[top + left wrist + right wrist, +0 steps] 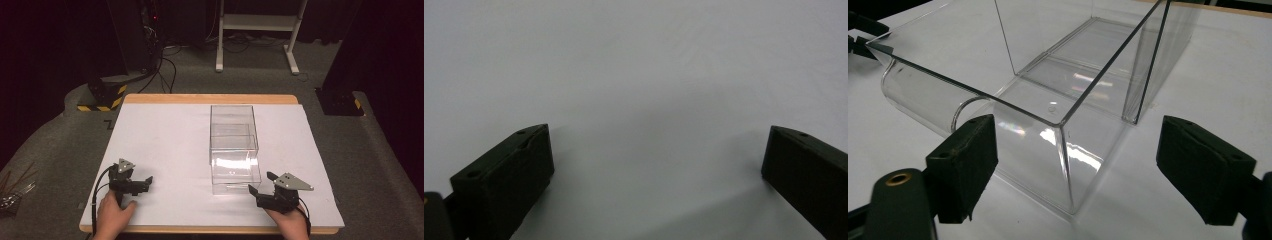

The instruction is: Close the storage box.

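Observation:
A clear plastic box (pixel 234 148) with an open top stands on the white table (pixel 165 145), right of centre. In the right gripper view the clear box (pixel 1058 85) has its near corner between my spread jaws, without touching them. My right gripper (pixel 260 184) rests open at the front right, just short of the box's near wall. My left gripper (pixel 145 182) is open at the front left, pointing right over bare white surface. In the left gripper view its jaws stand wide apart with nothing between them, my left gripper (pixel 656 155) close above the table.
The white table top has a wooden edge (pixel 210 99) at the far side. Beyond it lie grey carpet, black cables (pixel 167 65), a white frame stand (pixel 257 30) and yellow-black striped bases (pixel 102 97). Thin sticks (pixel 15 187) lie on the floor at the left.

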Tool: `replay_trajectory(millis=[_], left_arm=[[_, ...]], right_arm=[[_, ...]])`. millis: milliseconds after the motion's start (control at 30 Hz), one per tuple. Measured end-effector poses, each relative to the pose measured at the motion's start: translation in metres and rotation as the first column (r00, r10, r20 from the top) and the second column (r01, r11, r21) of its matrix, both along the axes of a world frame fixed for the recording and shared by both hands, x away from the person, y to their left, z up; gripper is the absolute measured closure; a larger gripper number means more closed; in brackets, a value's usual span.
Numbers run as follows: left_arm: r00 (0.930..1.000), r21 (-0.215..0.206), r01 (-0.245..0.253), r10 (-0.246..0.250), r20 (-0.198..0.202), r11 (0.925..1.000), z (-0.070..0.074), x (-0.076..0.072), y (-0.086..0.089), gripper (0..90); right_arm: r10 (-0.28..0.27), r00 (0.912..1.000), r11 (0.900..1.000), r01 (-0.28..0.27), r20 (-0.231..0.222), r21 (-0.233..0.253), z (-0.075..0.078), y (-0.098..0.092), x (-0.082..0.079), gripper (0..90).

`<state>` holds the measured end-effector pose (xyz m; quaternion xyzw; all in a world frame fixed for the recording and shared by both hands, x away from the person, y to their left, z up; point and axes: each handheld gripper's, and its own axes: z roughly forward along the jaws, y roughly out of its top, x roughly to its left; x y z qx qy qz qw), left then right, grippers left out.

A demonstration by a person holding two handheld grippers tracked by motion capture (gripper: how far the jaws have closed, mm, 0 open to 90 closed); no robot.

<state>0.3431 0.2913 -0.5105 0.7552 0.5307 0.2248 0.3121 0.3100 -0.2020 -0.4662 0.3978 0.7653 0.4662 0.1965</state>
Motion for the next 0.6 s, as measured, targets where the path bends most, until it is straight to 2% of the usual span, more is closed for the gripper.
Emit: replay_trajectory(millis=[600], left_arm=[[1.0000, -0.001, -0.001, 0.001, 0.000, 1.0000, 0.0000, 0.0000, -0.0001, 0.5]], right_arm=[[-0.033, 0.9990, 0.999, 0.033, 0.029, -0.006, 0.0001, 0.0094, 0.0043, 11.5]])
